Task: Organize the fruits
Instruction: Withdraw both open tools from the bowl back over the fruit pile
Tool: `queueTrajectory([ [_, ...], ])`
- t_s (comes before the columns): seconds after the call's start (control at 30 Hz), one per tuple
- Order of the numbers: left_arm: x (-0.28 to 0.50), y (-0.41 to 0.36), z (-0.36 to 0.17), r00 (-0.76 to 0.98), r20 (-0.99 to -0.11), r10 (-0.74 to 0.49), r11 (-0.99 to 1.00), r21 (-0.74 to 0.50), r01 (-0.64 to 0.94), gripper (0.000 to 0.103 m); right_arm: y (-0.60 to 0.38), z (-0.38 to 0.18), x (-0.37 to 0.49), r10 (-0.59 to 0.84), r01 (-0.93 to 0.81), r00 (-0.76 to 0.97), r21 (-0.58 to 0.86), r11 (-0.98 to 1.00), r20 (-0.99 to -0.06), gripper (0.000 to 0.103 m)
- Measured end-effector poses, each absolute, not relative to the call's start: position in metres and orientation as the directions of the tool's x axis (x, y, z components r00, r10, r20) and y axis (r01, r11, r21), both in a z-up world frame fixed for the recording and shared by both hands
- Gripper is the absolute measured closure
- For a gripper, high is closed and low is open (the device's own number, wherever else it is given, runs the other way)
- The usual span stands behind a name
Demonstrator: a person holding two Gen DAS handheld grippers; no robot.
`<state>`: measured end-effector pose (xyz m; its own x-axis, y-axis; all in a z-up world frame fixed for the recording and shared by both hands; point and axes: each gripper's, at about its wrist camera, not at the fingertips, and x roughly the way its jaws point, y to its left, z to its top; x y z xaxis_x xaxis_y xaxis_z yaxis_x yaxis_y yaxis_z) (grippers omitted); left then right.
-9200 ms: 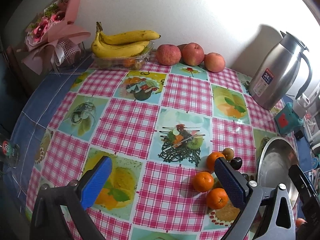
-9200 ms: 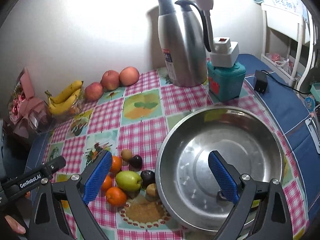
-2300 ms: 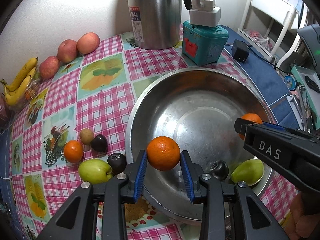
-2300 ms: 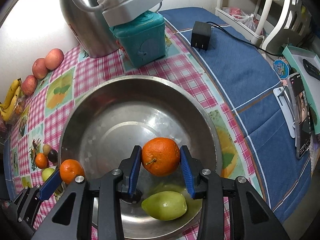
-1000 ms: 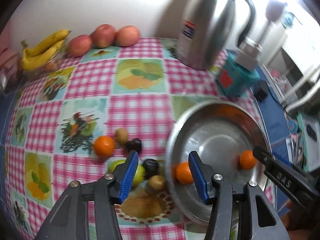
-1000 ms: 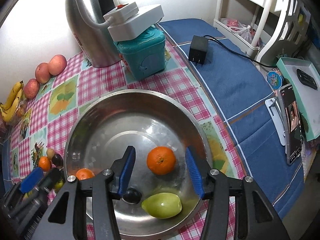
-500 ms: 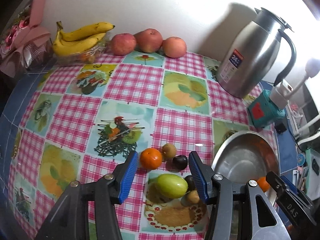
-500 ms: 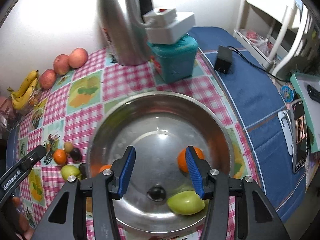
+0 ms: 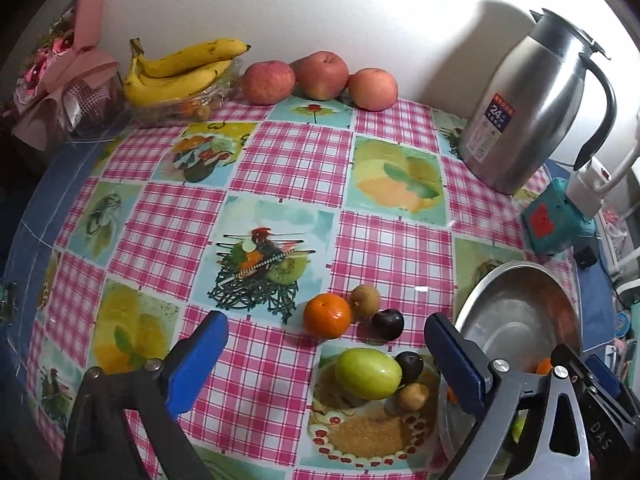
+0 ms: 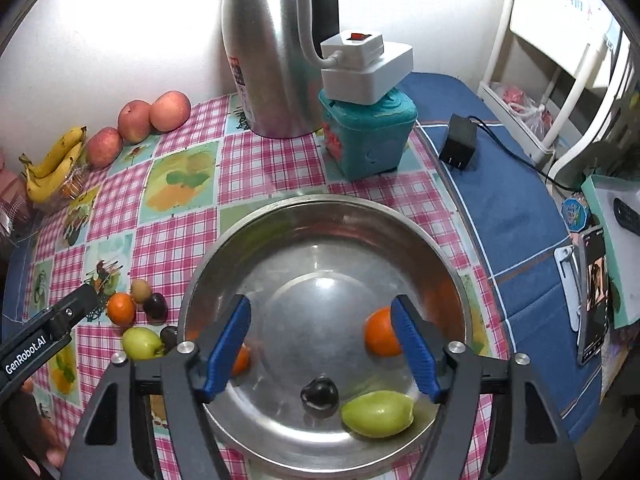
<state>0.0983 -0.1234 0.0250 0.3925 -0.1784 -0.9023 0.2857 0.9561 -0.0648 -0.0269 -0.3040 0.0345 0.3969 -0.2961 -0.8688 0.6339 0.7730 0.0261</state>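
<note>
Both tongs, left (image 9: 324, 364) and right (image 10: 320, 346), have just been opening and stand apart, empty. Two oranges (image 10: 380, 332), a plum (image 10: 319, 392) and a green fruit (image 10: 376, 414) lie in the bowl (image 10: 320, 204); five more fruits (image 9: 327, 316) sit on the tabletop (image 9: 288, 160) just beside the bowl's left rim.

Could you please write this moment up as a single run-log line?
left gripper: just opened, empty, over orange | right gripper: just opened, empty, above bowl | bowl: two oranges, green fruit, dark fruit
</note>
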Motion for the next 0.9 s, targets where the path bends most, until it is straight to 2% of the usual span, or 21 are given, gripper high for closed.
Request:
queueTrajectory([
  [0.3, 0.096, -0.125, 0.025, 0.444, -0.887, -0.125, 0.960, 0.006, 0.281, 0.000, -0.306, 0.029, -0.027, -0.271, 0.649, 0.397, 0.060, 0.758, -0.877, 0.029],
  [0.33, 0.095, -0.125, 0.025, 0.453, -0.883, -0.120, 0.960, 0.013, 0.280, 0.000, -0.306, 0.029, -0.028, -0.272, 0.646, 0.402, 0.060, 0.761, -0.874, 0.025],
  [0.37, 0.095, -0.124, 0.026, 0.457, -0.882, -0.119, 0.961, 0.014, 0.278, 0.000, -0.306, 0.030, -0.028, -0.275, 0.641, 0.405, 0.056, 0.766, -0.872, 0.014],
  [0.43, 0.096, -0.123, 0.026, 0.454, -0.883, -0.122, 0.962, 0.007, 0.273, 0.000, -0.304, 0.030, -0.027, -0.298, 0.640, 0.402, 0.033, 0.768, -0.866, 0.005],
  [0.9, 0.083, -0.121, 0.031, 0.437, -0.882, -0.178, 0.955, -0.047, 0.293, 0.000, -0.300, 0.035, -0.033, -0.313, 0.648, 0.409, 0.032, 0.761, -0.857, 0.005],
])
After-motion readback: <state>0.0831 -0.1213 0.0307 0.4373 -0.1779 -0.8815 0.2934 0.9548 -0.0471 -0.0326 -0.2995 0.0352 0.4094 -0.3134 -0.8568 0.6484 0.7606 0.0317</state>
